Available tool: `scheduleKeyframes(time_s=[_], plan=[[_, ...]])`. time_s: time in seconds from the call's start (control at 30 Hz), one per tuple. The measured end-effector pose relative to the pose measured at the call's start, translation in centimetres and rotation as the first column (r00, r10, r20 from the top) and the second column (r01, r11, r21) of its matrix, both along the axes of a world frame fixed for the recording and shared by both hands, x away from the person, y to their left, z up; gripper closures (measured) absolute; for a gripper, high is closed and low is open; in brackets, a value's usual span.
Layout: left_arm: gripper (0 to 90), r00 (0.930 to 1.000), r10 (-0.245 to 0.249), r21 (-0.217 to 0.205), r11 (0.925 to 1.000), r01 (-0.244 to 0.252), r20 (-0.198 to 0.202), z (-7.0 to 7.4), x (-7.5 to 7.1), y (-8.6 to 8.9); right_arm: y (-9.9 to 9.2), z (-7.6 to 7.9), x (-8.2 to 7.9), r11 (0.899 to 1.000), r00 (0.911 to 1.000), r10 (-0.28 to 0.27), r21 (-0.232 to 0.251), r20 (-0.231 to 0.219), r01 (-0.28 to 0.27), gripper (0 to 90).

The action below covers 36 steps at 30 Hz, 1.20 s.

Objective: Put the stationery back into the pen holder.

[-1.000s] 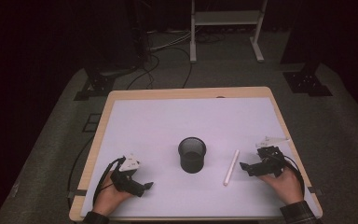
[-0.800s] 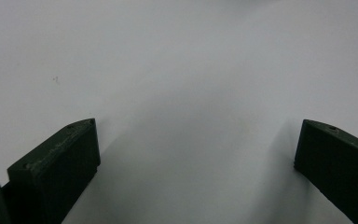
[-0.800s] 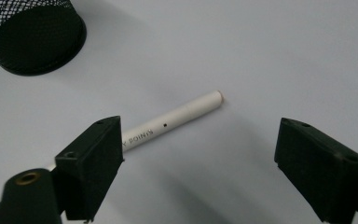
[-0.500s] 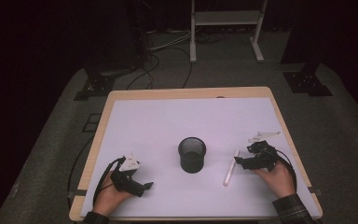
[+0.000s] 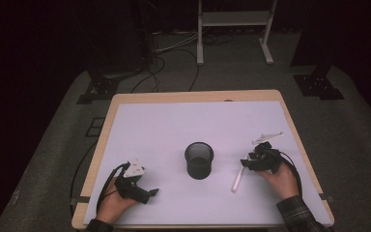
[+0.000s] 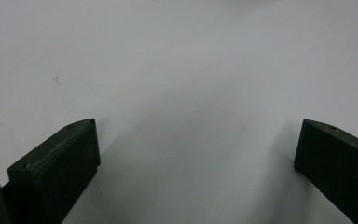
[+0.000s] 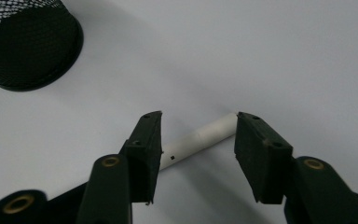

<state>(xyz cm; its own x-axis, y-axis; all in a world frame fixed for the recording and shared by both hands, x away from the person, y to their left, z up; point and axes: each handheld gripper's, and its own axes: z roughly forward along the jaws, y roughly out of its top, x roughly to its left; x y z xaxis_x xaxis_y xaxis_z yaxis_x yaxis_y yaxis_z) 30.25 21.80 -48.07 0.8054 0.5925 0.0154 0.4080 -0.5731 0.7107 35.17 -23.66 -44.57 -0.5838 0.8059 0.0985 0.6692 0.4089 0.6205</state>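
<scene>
Right gripper [image 5: 245,165]: at 4 o'clock on the counter [image 5: 174,125], held in the person's right hand [image 5: 280,178]; in the right gripper view [image 7: 198,140] its jaws stand either side of the pen with a gap left on both sides, not yet clenched; they have just been closing, with the pen between them.
Pen [image 5: 237,180]: white, lying flat on the white sheet at 4 o'clock, just right of the cup, its upper end under the right gripper; in the right gripper view [image 7: 200,137] it runs crosswise between the jaws.
Pen marking: one tiny dark dot near the left jaw; too small to read as writing.
Cup [image 5: 199,160]: black mesh, upright, near the middle at 6 o'clock; in the right gripper view [image 7: 25,44] at 10 o'clock, well apart from the jaws.
Left gripper [image 5: 150,193]: at 7 o'clock in the left hand [image 5: 113,203]; in the left gripper view [image 6: 196,154] the jaws are spread wide, released, over bare sheet.
Labels: none legible on cup, pen or grippers.
</scene>
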Motion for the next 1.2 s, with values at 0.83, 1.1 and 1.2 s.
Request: scheduleKeyframes(time_s=[0.83,1.1,1.2], plan=[[0.0,1.0,0.0,0.001,1.0,0.0,0.0,0.0,0.0,0.0,0.7,-1.0,1.1,0.999,0.9975,0.001,-0.052,-0.071,-0.005,64.7],[0.0,1.0,-0.001,0.001,1.0,0.001,0.0,0.0,0.0,0.0,1.5,-0.4,2.1,0.99,0.9899,0.021,-0.133,-0.14,-0.04,66.6],[0.0,1.0,0.001,-0.001,1.0,-0.001,-0.003,0.0,0.0,0.0,2.0,-0.1,2.6,0.983,0.9849,0.028,-0.173,-0.171,-0.058,67.9]])
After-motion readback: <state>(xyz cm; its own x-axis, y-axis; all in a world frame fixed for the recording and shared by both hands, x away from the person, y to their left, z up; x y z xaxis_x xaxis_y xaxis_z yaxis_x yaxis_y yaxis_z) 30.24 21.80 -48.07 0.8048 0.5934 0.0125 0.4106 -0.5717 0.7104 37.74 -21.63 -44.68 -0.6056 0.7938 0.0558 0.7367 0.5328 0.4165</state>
